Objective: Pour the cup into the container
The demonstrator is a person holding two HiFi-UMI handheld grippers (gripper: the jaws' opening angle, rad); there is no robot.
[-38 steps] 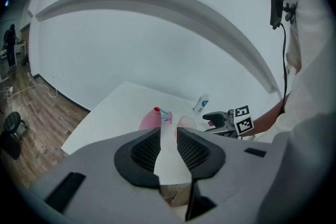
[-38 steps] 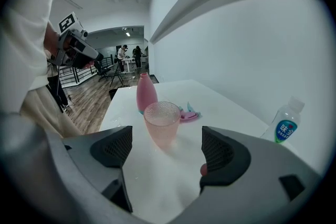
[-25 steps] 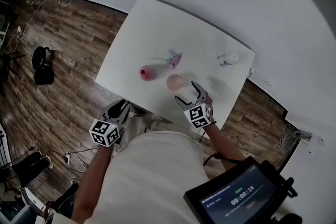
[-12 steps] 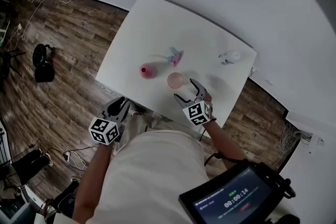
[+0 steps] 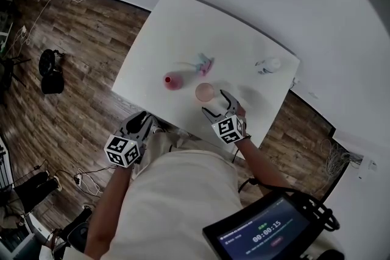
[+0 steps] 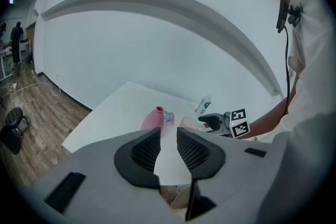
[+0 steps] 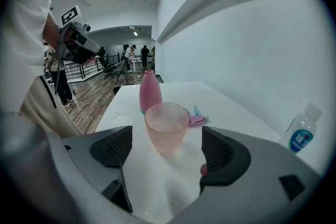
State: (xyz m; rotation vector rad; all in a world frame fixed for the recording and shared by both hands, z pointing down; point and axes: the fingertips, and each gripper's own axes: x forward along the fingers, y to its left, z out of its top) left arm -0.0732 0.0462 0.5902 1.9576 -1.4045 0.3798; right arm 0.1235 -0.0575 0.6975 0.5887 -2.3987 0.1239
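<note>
Your right gripper (image 5: 217, 104) is over the table (image 5: 177, 33) near its front edge, jaws wide apart and empty. The cup (image 7: 166, 128) stands upright just ahead of them, untouched. The pink container (image 5: 172, 81) is near it. Your left gripper (image 6: 168, 145) is off the table, jaws narrowly apart, empty.

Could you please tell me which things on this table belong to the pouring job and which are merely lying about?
For the job:
pink textured cup
pink vase-shaped container
right gripper, open before the cup

Lying about:
plastic water bottle
small pink-and-teal item
left gripper, empty
</note>
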